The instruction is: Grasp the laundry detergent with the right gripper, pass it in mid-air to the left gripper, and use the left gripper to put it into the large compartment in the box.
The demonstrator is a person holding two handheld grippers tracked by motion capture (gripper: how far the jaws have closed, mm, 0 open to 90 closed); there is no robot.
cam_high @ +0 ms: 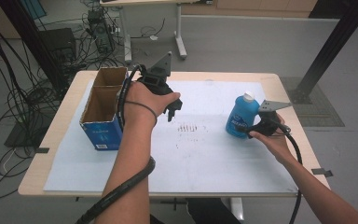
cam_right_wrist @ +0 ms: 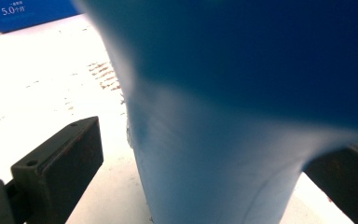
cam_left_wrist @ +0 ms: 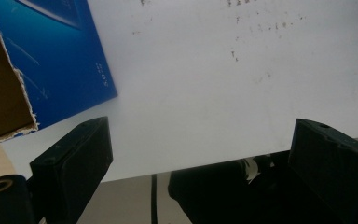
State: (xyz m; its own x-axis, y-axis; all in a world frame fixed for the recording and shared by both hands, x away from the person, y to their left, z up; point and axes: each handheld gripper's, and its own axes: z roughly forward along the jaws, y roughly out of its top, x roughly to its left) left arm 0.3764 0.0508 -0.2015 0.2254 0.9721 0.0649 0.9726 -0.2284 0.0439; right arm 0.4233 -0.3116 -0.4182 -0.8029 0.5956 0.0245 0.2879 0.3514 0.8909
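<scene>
Blue bottle (cam_high: 241,116) standing upright near the table's (cam_high: 223,177) right edge, sat between the right gripper's (cam_high: 255,129) spread jaws, maybe touching, hard to say. Left gripper (cam_high: 173,111) hovering mid-table beside the cardboard box (cam_high: 103,122), wrist bent, jaws wide apart.

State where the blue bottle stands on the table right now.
In the high view, the blue bottle stands upright on the white mat's right side, between the open right tongs, far from the cardboard box.
</scene>
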